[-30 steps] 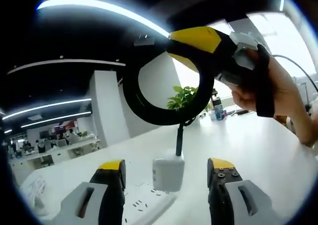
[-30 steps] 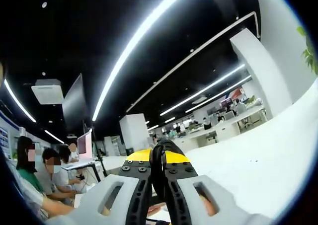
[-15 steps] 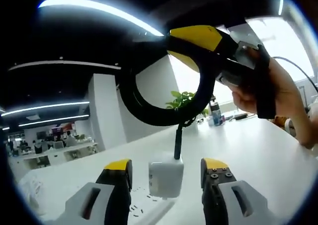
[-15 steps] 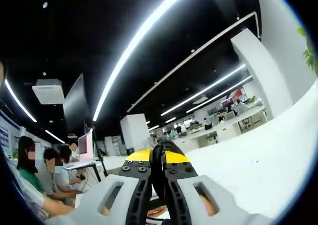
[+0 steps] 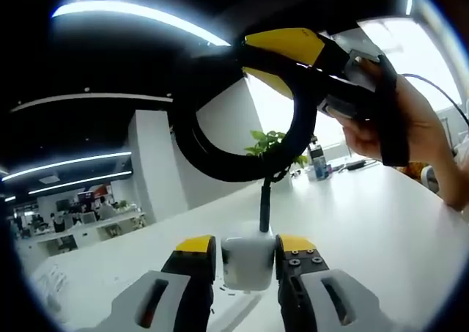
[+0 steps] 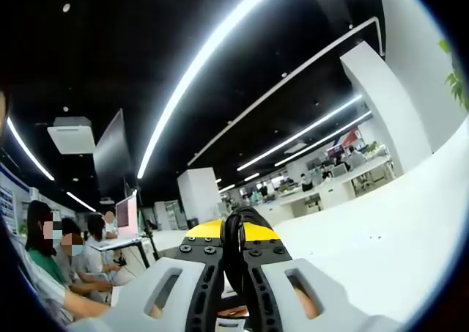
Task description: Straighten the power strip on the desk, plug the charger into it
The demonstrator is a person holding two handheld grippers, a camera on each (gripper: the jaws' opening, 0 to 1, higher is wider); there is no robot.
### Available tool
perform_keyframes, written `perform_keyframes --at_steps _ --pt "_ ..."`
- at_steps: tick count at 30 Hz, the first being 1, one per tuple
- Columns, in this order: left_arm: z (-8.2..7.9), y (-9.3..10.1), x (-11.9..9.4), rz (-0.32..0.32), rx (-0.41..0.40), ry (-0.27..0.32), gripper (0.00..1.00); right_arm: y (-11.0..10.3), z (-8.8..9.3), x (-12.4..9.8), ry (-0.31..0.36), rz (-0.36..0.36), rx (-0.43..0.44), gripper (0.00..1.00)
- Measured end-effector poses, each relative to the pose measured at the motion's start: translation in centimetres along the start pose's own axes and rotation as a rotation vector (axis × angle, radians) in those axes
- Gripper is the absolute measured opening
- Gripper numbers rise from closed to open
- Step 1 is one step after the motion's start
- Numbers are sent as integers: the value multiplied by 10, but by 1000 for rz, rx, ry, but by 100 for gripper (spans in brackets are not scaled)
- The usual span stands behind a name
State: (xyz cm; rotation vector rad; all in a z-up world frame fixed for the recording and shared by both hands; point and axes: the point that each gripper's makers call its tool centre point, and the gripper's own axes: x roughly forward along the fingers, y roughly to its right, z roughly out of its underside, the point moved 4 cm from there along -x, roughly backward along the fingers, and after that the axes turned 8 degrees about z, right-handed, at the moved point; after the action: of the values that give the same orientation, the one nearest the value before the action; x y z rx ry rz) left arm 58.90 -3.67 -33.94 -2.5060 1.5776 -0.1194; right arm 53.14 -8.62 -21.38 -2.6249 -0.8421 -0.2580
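While clamped: charger (image 5: 248, 262) between left tool (image 5: 244, 253) jaws

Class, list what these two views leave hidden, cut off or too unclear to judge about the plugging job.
- Left gripper view: the charger's prongs, hidden under its body and between the left claw.
- Left gripper view: the power strip, mostly covered by the claw and cut by the lower edge.
- Right gripper view: the black cable in the right claw; its run is hidden.

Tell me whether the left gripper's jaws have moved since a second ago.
Yes. The left gripper has closed inward onto the white charger, which stays centred above the power strip.
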Motion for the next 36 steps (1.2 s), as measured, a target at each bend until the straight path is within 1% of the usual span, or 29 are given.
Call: perform_keyframes --at_steps 2,5,8,14,17,24,27,30,36 --pt "-1 -1 2 6 6 9 28 0 0 0 1 -1 4 5" --pt "-1 -1 6 17 -5 10 27 -2 0 0 0 -1 4 5" --pt "0 -2 8 19 9 -1 27 -3 2 0 -6 1 0 5" --pt "2 -5 8 45 2 -17 26 -2 4 0 -14 4 1 5" --pt "2 -6 8 81 -19 -17 26 -1 4 0 -15 3 4 5" --pt "3 -11 8 144 5 -63 26 1 6 3 -30 6 -4 5" --pt "2 -13 6 152 21 -69 25 2 5 4 -32 6 -5 5" --pt "1 -13 6 168 19 -72 25 2 3 7 -42 5 -17 5" --pt "0 -20 8 238 21 -91 25 2 3 13 -60 10 -42 5"
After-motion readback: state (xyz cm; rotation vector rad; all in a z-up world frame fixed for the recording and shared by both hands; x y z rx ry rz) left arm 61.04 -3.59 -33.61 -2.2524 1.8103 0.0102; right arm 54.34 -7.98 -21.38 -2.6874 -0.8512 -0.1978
